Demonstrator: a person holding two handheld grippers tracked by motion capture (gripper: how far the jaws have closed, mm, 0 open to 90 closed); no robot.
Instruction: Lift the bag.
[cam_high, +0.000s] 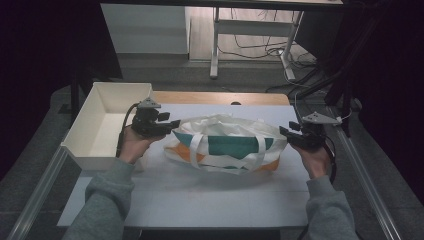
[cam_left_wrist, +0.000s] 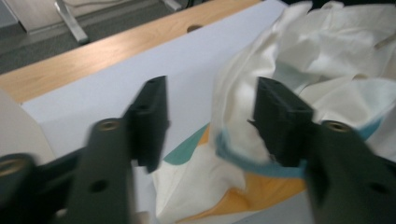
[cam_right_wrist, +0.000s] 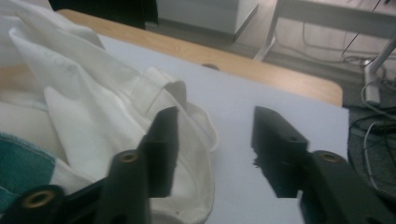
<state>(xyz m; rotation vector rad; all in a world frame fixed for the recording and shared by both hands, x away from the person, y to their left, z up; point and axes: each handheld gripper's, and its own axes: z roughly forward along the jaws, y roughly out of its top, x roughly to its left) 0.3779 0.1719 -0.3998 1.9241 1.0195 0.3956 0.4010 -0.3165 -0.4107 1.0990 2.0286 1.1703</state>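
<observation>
the table (cam_high: 200, 200) carries a white mat and shows a bare wood strip along its far edge. a white bin (cam_high: 102, 125) stands at the table's left side, long axis running front to back, its near end over the table edge. the bag (cam_high: 225, 145), a cloth tote in white, teal and orange with white straps, lies on its side at the middle of the mat, just right of the bin and apart from it. its mouth faces away from the person and its cloth is bunched along the top.

the left gripper (cam_high: 172, 124) is level with the bag's left end, held by the left hand (cam_high: 131, 145), pointing right. in the left gripper view its jaws stand apart. the bag's left rim (cam_left_wrist: 233, 140) lies between them against the right-hand jaw. the other jaw is clear of the cloth, over bare mat. no grip is made.

the right gripper (cam_high: 284, 132) is at the bag's right end, held by the right hand (cam_high: 316, 160), pointing left. in the right gripper view its jaws stand apart. the bag's white corner (cam_right_wrist: 187, 116) lies beside and behind one jaw. the gap between the jaws shows bare mat. nothing is gripped.
</observation>
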